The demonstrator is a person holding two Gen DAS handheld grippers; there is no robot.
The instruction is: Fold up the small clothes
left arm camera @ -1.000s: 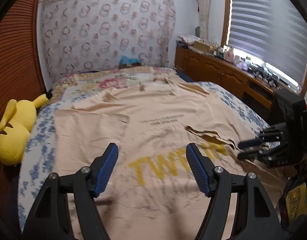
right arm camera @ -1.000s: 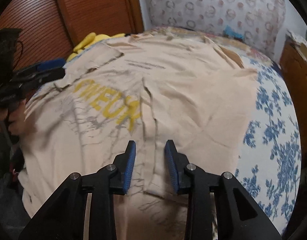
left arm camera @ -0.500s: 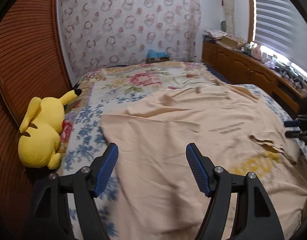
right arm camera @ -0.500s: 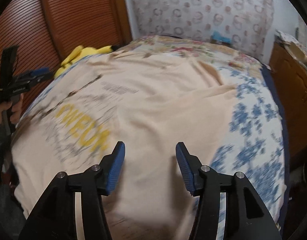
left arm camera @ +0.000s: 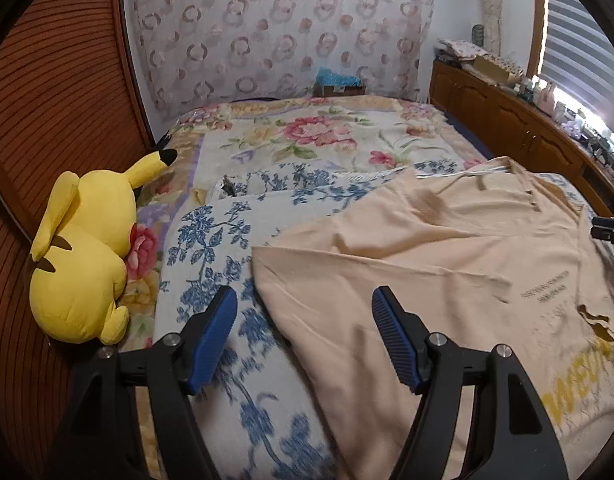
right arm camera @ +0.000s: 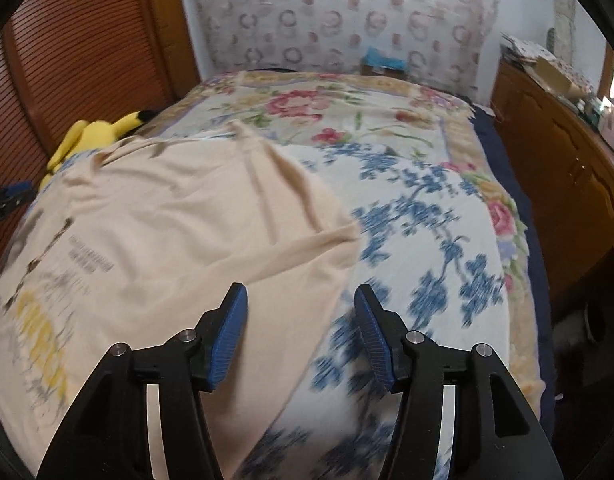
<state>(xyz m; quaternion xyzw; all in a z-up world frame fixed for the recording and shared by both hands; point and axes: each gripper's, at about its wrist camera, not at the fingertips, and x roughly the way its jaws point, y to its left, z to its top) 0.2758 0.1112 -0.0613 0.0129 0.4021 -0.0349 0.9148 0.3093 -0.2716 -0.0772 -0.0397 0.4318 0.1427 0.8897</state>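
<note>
A beige T-shirt (left arm camera: 427,264) with yellow lettering lies spread flat on the bed; it also shows in the right wrist view (right arm camera: 179,232). My left gripper (left arm camera: 305,338) is open and empty, hovering over the shirt's left edge. My right gripper (right arm camera: 301,332) is open and empty, hovering over the shirt's right edge, where the cloth meets the bedspread. The tip of the right gripper shows at the right edge of the left wrist view (left arm camera: 611,230), and the left gripper at the left edge of the right wrist view (right arm camera: 7,200).
The bed has a blue and pink floral bedspread (left arm camera: 307,148). A yellow plush toy (left arm camera: 83,252) lies at the bed's left side against a wooden slatted wall (left arm camera: 47,100). A wooden cabinet (left arm camera: 507,116) with clutter runs along the right, under a window.
Both grippers have swung outward from the shirt's middle, left toward its left edge, right toward its right edge. The right gripper's jaws have opened wider.
</note>
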